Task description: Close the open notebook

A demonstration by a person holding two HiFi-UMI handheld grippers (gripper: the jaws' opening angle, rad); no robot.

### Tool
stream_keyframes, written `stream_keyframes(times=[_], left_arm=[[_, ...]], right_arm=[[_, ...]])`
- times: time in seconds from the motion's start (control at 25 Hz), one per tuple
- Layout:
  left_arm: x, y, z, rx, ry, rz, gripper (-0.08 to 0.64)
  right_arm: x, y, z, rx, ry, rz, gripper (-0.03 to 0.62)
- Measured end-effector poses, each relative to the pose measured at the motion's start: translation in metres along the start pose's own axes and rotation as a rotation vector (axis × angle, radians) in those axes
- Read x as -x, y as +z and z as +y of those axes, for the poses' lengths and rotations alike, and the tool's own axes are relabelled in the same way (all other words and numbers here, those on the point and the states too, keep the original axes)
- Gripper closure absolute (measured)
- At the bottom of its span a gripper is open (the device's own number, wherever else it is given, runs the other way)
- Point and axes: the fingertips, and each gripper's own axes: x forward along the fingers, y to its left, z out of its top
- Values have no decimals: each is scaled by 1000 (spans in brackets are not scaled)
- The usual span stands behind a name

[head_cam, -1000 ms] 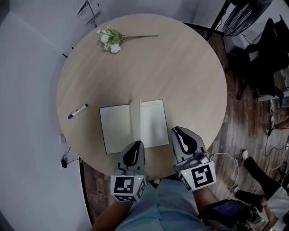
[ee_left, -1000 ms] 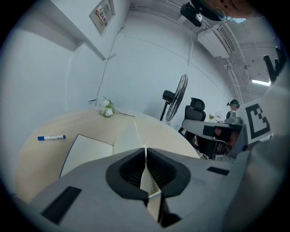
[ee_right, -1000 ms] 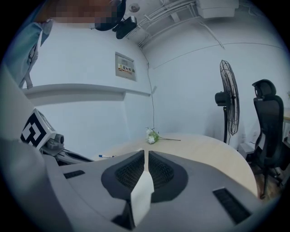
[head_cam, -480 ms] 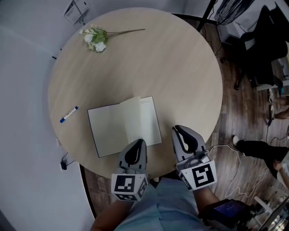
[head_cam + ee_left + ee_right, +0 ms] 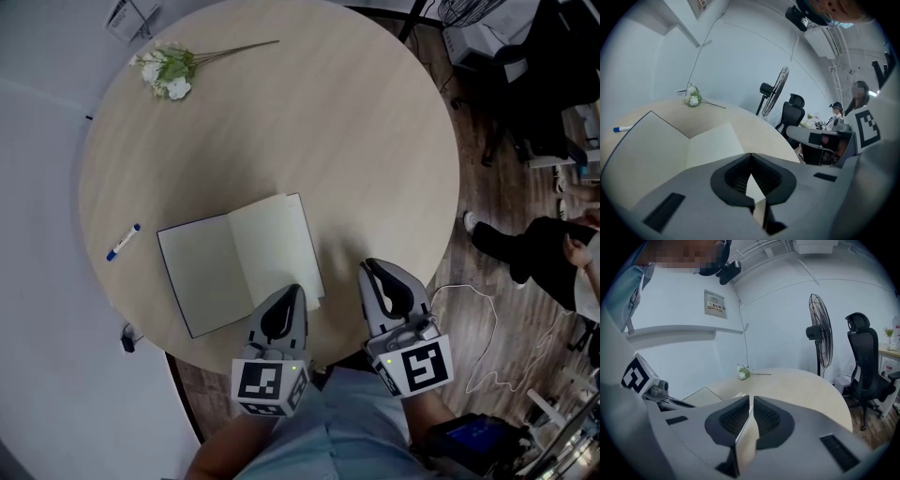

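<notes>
Since a second ago the whole tabletop has slid up and to the left in the head view. The leaf that stood as a narrow strip along the spine of the notebook (image 5: pixel 202 281) now spreads broad over its right half. The notebook lies open on the near part of the tabletop (image 5: pixel 356 141), turned a little askew. Its blank, matte pages are cream-white, with a thin dark crease between the halves and a sliver of a lower edge peeking out at the near right corner.

Just over that corner sits the tip of the left gripper (image 5: pixel 291 296). Its grey moulded fingers (image 5: pixel 733 176), lined with black ribbed pads, are pressed together at the tips with nothing between them. The right gripper (image 5: pixel 367 268) is beside it, off the notebook and over bare wood. Its fingers (image 5: pixel 736 420) are drawn in to a hairline slit and hold nothing.

The round tabletop is pale wood-grain laminate. A blue-capped white marker (image 5: pixel 123 242) lies near its left rim, well apart from the notebook. A sprig of white flowers (image 5: pixel 167 73) with a long thin stem rests at the far side. Dark plank flooring (image 5: pixel 469 272) surrounds the table. A pedestal fan (image 5: pixel 820 329) and a black office chair (image 5: pixel 862 362) stand beyond it.
</notes>
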Motion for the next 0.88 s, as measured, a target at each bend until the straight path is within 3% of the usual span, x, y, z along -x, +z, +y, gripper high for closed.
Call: stream_keyframes(times=[0.52,0.88], left_arm=[[-32,-15,22,33,13,36,541],[28,28,48,13,87,-110,541]], right_arm=[[-24,-32,-16,-39,0,65,541],[-23,17,34,36,62,-10,541]])
